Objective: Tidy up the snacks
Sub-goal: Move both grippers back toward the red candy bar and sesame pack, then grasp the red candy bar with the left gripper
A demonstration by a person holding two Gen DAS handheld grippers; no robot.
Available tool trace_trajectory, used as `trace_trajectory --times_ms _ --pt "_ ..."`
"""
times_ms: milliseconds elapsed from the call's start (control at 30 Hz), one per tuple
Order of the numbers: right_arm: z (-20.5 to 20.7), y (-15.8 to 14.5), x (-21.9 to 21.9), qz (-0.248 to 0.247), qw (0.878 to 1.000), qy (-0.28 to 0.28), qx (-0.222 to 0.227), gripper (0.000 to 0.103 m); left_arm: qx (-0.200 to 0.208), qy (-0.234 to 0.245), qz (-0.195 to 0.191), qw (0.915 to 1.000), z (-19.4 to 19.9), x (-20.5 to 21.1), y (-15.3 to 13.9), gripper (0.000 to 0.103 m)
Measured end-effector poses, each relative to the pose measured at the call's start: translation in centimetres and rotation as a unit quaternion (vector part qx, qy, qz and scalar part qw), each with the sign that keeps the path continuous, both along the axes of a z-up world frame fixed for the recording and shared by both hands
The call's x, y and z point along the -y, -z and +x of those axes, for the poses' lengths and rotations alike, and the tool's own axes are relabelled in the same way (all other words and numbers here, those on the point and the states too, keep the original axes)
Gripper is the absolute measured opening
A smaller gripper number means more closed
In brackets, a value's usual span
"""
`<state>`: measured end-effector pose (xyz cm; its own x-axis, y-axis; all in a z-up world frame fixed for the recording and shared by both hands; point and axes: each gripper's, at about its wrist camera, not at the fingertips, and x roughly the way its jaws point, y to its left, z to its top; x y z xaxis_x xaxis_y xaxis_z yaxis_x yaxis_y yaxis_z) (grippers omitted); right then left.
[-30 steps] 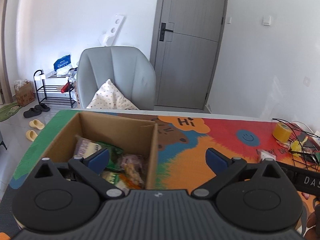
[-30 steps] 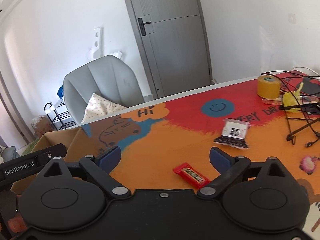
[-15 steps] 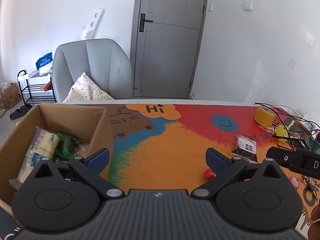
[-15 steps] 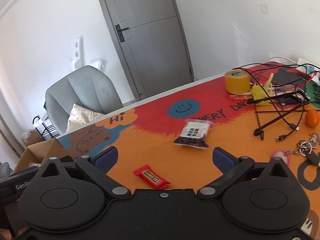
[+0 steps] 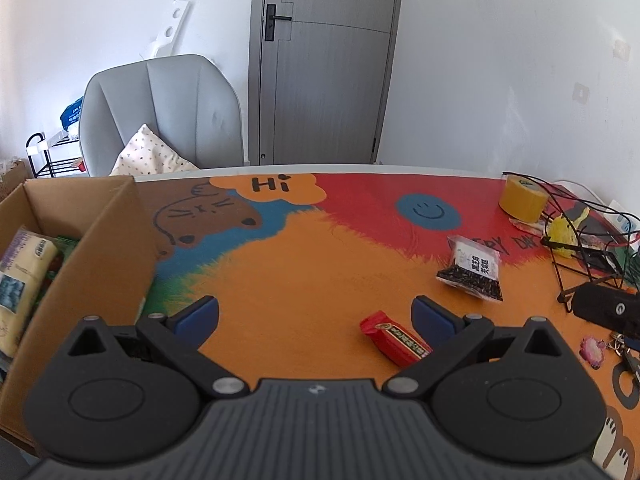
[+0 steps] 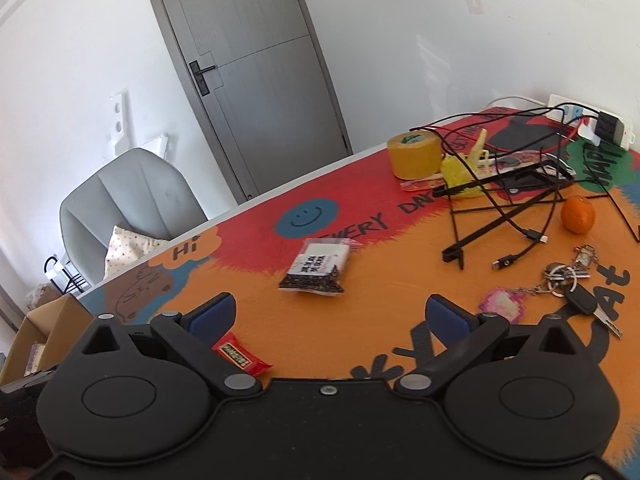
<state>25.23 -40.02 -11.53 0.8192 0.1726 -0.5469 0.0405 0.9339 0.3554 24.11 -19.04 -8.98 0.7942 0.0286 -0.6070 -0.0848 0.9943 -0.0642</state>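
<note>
A red snack bar (image 5: 394, 338) lies on the colourful table mat, just left of my left gripper's right fingertip. It also shows in the right wrist view (image 6: 240, 357), by my right gripper's left finger. A clear bag of black seeds (image 5: 474, 267) (image 6: 318, 268) lies farther out. A cardboard box (image 5: 102, 240) at the left holds several snack packs (image 5: 24, 272). My left gripper (image 5: 316, 314) is open and empty above the mat. My right gripper (image 6: 330, 316) is open and empty, with the seed bag ahead of it.
A yellow tape roll (image 6: 414, 156), a black wire stand with cables (image 6: 512, 196), an orange (image 6: 577, 215) and keys (image 6: 572, 284) sit at the right. A grey chair (image 5: 160, 116) stands behind the table's far edge.
Both grippers have swung to the right, away from the box. The red bar and the seed bag have come into the left view, and the bar now sits at the right gripper's left finger.
</note>
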Motion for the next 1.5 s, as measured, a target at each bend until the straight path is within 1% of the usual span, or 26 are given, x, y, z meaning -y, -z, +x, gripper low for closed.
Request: trace_trajectory --times_ms 133,333,500,633,700,767,833,933,1000,1033,1100,1133,1167,1200,1233,1267,1300,1367,1500 --pt "-0.2 0.7 1.3 -0.003 1.0 0.02 -0.004 0.103 0.0 -0.002 0.003 1.0 0.1 1.3 0.6 0.102" --pt "-0.3 1.8 2.7 0.003 0.999 0.031 -0.01 0.103 -0.005 0.005 0.004 1.0 0.6 3.3 1.8 0.102" --pt "0.0 2.7 3.2 0.009 0.999 0.039 -0.011 0.102 -0.008 0.009 0.022 0.9997 1.3 5.0 3.2 0.101" --pt "0.5 3.1 3.2 0.011 0.999 0.035 -0.005 0.1 -0.026 0.012 0.014 0.9995 1.9 5.4 4.1 0.099" --pt "0.8 3.2 3.1 0.011 0.999 0.031 -0.002 0.1 -0.026 0.01 0.006 0.9996 2.0 5.2 4.4 0.099" --pt "1.2 3.3 3.1 0.012 1.0 0.027 -0.002 0.096 -0.026 0.008 -0.008 0.9996 2.0 5.0 4.6 0.099" --pt "1.6 3.5 2.9 0.013 1.0 0.024 -0.004 0.096 -0.026 -0.001 -0.014 0.9996 2.1 4.8 4.8 0.099" --pt "2.0 3.8 2.6 0.013 1.0 0.021 -0.007 0.096 -0.029 -0.002 -0.016 0.9995 2.1 4.8 5.1 0.09" --pt "2.3 3.9 2.4 0.01 1.0 0.017 -0.009 0.096 -0.036 -0.002 -0.018 0.9992 2.2 4.6 5.4 0.082" --pt "2.5 3.9 2.2 0.008 1.0 0.015 -0.009 0.096 -0.03 -0.001 -0.013 0.9995 2.1 4.5 5.4 0.08" --pt "2.8 3.9 1.9 0.005 1.0 0.012 -0.008 0.096 -0.028 -0.001 -0.008 0.9996 2.1 4.3 5.4 0.07" --pt "3.0 3.9 1.6 0.002 1.0 0.009 -0.008 0.096 -0.027 -0.002 -0.009 0.9996 2.2 4.1 5.4 0.067" --pt "3.1 3.8 1.4 -0.001 1.0 0.006 -0.006 0.096 -0.026 -0.004 -0.011 0.9996 2.3 3.9 5.3 0.06" --pt "3.3 3.8 1.1 -0.003 1.0 0.004 -0.006 0.096 -0.026 -0.005 -0.011 0.9996 2.3 3.7 5.3 0.05" --pt "3.5 3.9 0.9 -0.005 1.0 0.002 -0.007 0.096 -0.026 -0.006 -0.01 0.9996 2.3 3.5 5.2 0.044" --pt "3.7 3.9 0.7 -0.006 1.0 0.0 -0.008 0.096 -0.025 -0.004 -0.009 0.9996 2.4 3.3 5.2 0.028" --pt "3.9 3.9 0.4 -0.007 1.0 -0.003 -0.008 0.096 -0.026 -0.002 -0.01 0.9996 2.5 3.0 5.2 0.02" --pt "4.4 3.9 -0.2 -0.011 1.0 -0.009 -0.009 0.095 -0.025 0.001 -0.015 0.9996 2.8 2.3 5.1 0.019" --pt "5.4 3.9 -0.9 -0.015 1.0 -0.017 -0.01 0.094 -0.024 -0.016 -0.024 0.9993 3.3 0.8 4.9 0.019"
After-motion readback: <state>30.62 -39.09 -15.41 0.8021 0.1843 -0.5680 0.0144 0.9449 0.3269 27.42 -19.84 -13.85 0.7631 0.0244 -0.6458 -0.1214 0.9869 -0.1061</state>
